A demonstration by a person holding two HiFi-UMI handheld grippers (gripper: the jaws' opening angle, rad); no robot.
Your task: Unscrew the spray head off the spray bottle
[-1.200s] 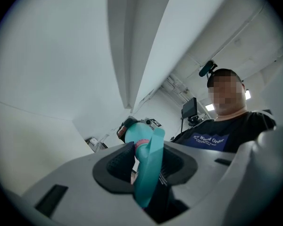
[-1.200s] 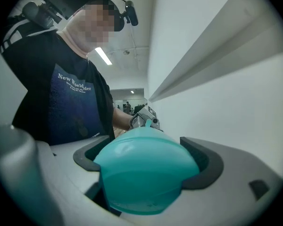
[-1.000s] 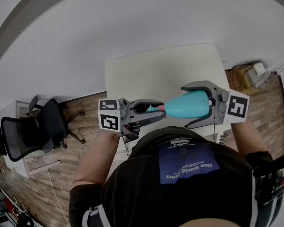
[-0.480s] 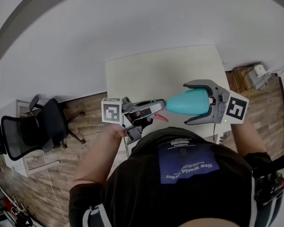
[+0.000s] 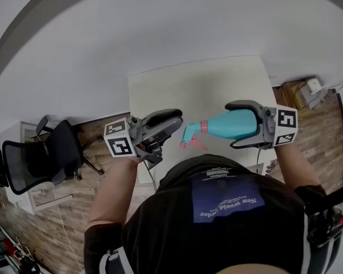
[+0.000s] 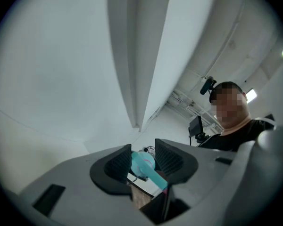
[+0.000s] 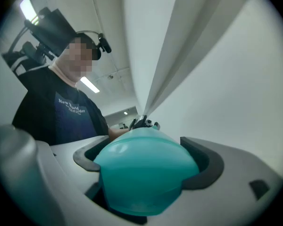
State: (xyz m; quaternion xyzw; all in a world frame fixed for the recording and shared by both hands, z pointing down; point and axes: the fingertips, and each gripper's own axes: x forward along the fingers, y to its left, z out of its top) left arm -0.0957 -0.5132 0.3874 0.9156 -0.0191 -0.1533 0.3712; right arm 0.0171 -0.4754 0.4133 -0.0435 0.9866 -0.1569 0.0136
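Note:
A teal spray bottle (image 5: 235, 124) lies level in the air, with my right gripper (image 5: 233, 125) shut on its body. Its spray head (image 5: 190, 133), teal with a pink collar and pink trigger, sits on the neck and points left. My left gripper (image 5: 174, 121) hangs a short way left of the head, open and holding nothing. In the left gripper view, the spray head (image 6: 146, 166) shows in the distance through the gap of the left gripper (image 6: 143, 155). The right gripper view is filled by the bottle's base (image 7: 146, 178), clamped in the right gripper (image 7: 148, 157).
A white table (image 5: 206, 84) stands in front of the person, above both grippers. A black office chair (image 5: 40, 153) is on the wooden floor at left. A cardboard box (image 5: 306, 93) sits on the floor at right.
The left gripper has drawn back to the left, off the spray head it stood around. The right gripper has rolled with the bottle, and the head now shows free.

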